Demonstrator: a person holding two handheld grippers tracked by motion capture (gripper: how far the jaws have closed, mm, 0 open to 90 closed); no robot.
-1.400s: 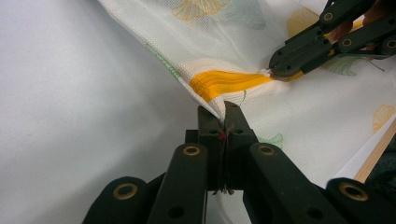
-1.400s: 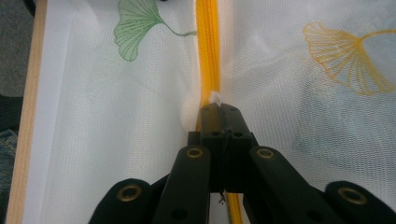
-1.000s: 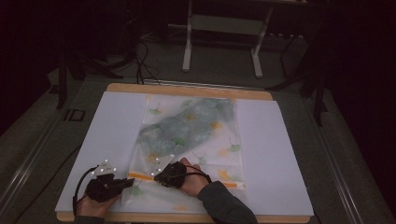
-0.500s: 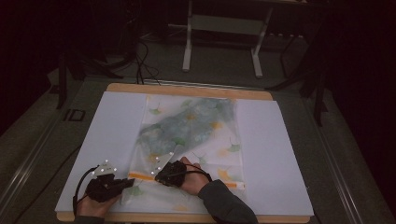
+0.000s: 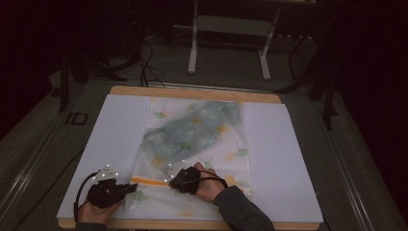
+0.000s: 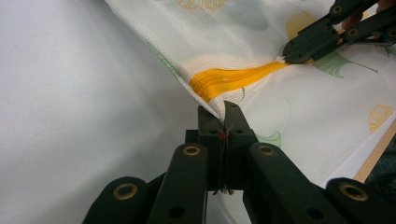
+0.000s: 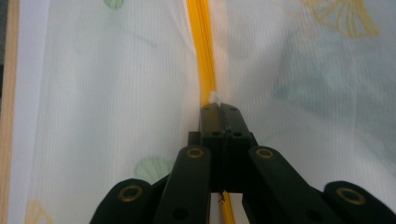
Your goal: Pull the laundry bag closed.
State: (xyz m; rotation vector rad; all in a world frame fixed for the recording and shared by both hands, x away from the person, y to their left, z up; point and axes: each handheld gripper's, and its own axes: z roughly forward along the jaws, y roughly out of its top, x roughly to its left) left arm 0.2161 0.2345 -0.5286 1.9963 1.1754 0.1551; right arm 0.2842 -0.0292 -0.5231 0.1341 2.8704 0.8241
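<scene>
I work at a table (image 5: 115,144) covered with a white sheet. All positions below are given relative to the orange zipper (image 5: 150,181).

1. Mesh bag (image 5: 197,139): a thin white bag printed with green and yellow leaves lies flat on the middle of the table. The zipper runs across it near the end closest to me; most of the bag stretches away beyond the zipper.

2. Left gripper (image 5: 129,188): it sits at the left end of the zipper, at the bag's edge. In the left gripper view its jaws are clenched on the fabric (image 6: 219,122) right at the zipper's end, with a little red thread caught between them.

3. Right gripper (image 5: 174,181): it sits on the zipper line, a short way to the right of the left gripper. In the right gripper view its jaws are clamped together on a small white tab (image 7: 215,98), which I take to be the zipper pull; the orange band (image 7: 201,46) runs straight ahead of them.

Step in hand, as I judge it: working the zipper, with the left gripper anchoring the end and the right gripper holding the pull.

Next move, as I judge it: draw the pull along the zipper line while the left gripper keeps the fabric taut. Keep the pull low and in line, or the thin mesh may bunch or slip free.
</scene>
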